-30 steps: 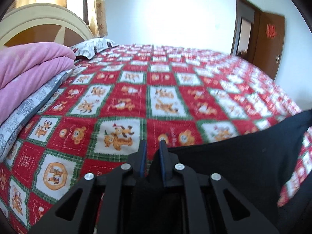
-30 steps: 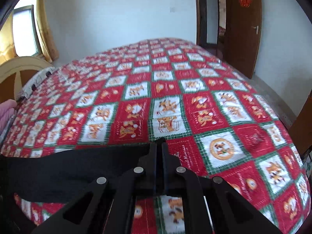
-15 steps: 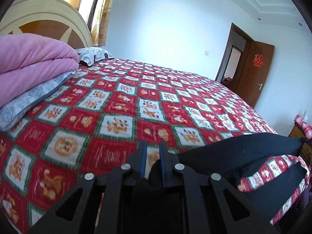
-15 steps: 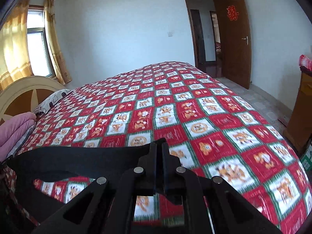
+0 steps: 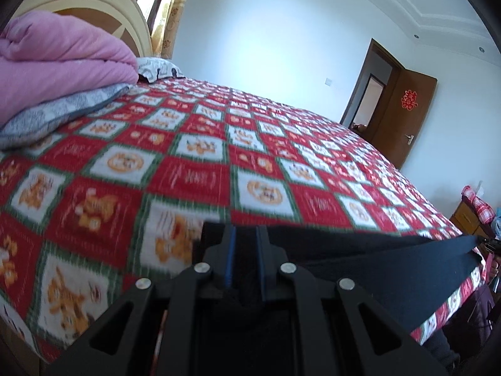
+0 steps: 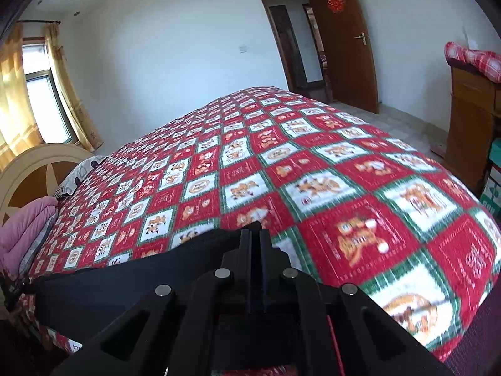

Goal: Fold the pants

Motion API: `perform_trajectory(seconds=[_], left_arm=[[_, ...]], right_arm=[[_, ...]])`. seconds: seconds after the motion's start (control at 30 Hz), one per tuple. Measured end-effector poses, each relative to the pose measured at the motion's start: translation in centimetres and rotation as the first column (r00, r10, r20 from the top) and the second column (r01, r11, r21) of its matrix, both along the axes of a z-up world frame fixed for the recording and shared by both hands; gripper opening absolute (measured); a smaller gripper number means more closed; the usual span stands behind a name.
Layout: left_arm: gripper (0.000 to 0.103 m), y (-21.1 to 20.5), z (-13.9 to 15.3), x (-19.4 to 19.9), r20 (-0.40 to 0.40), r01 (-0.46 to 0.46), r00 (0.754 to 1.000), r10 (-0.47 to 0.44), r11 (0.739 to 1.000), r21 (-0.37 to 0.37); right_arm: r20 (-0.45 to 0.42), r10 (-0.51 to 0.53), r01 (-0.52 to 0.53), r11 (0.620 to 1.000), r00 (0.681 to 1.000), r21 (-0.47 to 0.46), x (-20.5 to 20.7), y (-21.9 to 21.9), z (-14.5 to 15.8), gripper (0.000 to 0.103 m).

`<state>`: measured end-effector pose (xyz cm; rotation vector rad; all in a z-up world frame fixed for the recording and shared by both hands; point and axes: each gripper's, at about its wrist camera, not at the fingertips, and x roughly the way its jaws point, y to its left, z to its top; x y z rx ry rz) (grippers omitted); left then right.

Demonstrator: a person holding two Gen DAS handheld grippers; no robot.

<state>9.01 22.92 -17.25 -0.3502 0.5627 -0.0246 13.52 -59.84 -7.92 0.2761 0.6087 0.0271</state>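
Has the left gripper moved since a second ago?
Yes. The left gripper, clamped on the black pants, has pulled back toward the near edge of the bed; the pink blanket and door now sit higher in its view.

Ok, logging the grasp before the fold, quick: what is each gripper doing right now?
Left gripper: shut on the black pants.
Right gripper: shut on the same pants, at the other end.

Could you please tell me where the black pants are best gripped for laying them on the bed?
Probably at the two ends of the top edge, from the near bedside. The black fabric pants hang stretched between the left gripper and right gripper, both pinching that edge over the red patchwork bedspread.
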Motion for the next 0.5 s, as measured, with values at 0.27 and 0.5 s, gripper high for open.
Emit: perform_trajectory(seconds=[0.27,0.5], left_arm=[[0.008,1.2,-0.9,-1.7,-0.018,-0.033,0.999,0.032,0.999,-0.024],[0.008,0.4,-1.2,-2.3,-0.040,-0.020,0.999,0.021,0.999,0.025]], right_arm=[[-0.021,-0.055,0.056,0.997,0.998,0.055,-1.7,-2.0,-1.8,0.004],[-0.069,-0.038,0.037,0.999,0.997,-0.014,-2.3,-1.6,-2.4,0.021]])
